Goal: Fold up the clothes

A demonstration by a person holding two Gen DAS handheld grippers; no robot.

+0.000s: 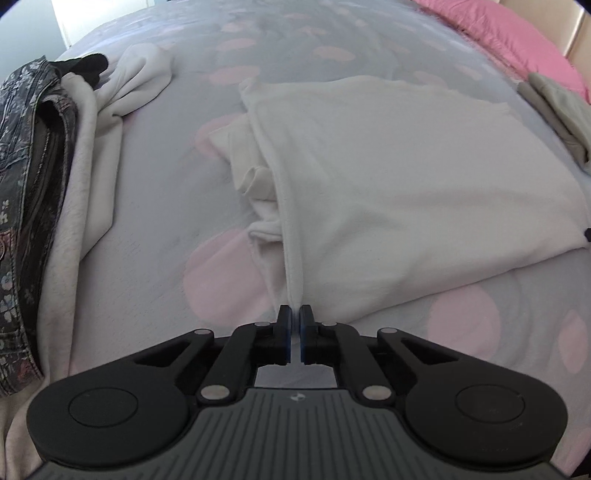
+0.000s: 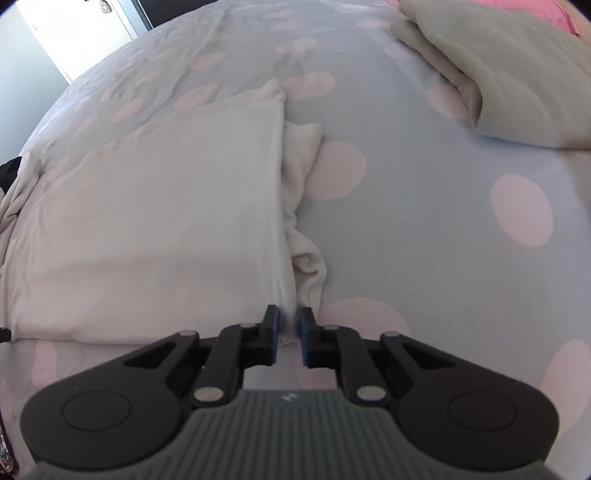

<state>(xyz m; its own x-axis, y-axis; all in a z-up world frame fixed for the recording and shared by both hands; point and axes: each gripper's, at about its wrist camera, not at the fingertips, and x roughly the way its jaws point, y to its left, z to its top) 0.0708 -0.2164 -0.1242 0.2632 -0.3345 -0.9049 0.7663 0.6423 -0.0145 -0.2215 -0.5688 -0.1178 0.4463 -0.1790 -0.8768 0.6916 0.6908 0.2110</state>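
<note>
white garment (image 1: pixel 406 177) lying half-folded on a bed (image 1: pixel 155 229) with a pale blue sheet dotted in pink. left gripper (image 1: pixel 294 325) pinched tight on the garment's near corner, at the left folded edge, pads almost touching with only a thin hem between them. right gripper (image 2: pixel 288 328) clamped on the garment (image 2: pixel 155 229) at its near right corner, a thicker bunch of cloth filling the narrow gap between the blue pads. top layer smooth and flat; under it, a crumpled sleeve or lower layer poking out along the left edge in the left view and along the right edge in the right view. to the left, an unfolded pile: a dark floral garment (image 1: pixel 26 192) on top of a white one (image 1: pixel 85 177), with something black (image 1: pixel 90 66) behind. to the right, a folded grey fleece piece (image 2: pixel 517 74), well apart from the white garment. pink bedding (image 1: pixel 509 33) at the far right corner of the bed.
</note>
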